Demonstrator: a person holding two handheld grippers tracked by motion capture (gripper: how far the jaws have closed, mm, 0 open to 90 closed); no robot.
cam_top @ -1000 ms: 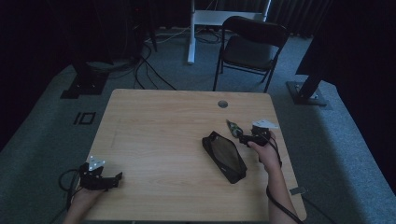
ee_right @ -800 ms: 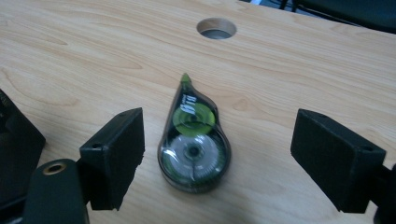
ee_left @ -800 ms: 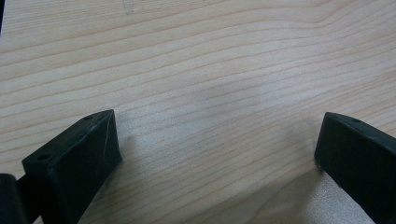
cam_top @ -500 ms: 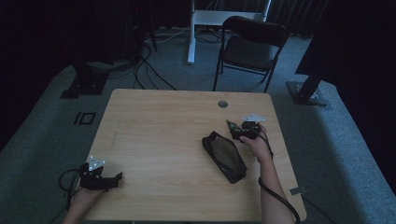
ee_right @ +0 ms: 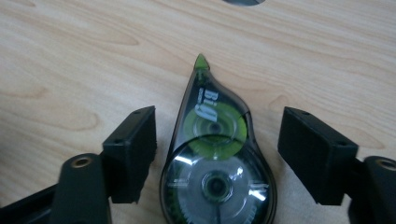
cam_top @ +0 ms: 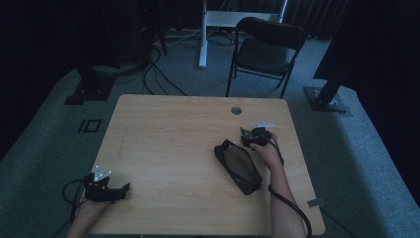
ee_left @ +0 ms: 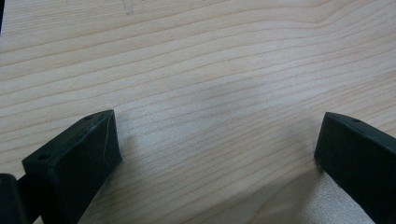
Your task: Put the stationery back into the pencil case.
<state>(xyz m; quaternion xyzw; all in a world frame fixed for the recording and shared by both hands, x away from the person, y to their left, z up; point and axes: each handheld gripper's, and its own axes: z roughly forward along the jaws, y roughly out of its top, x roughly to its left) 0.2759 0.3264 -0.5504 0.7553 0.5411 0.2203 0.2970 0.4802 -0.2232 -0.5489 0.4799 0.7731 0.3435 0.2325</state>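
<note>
A correction tape dispenser (ee_right: 212, 158) is seen lying flat on the counter (cam_top: 168, 144), between the parted jaws of the right gripper (ee_right: 217, 149) and untouched by either, just beside a black pouch (cam_top: 237, 166). The left gripper (ee_left: 217, 149), jaws also apart, is held over bare wood near the front corner. If closed off-centre, the smooth teardrop casing could be squeezed out sideways.

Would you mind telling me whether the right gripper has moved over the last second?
Yes. The right gripper has shifted slightly away from the person, toward the round hole in the table, staying beside the black pouch.
</note>
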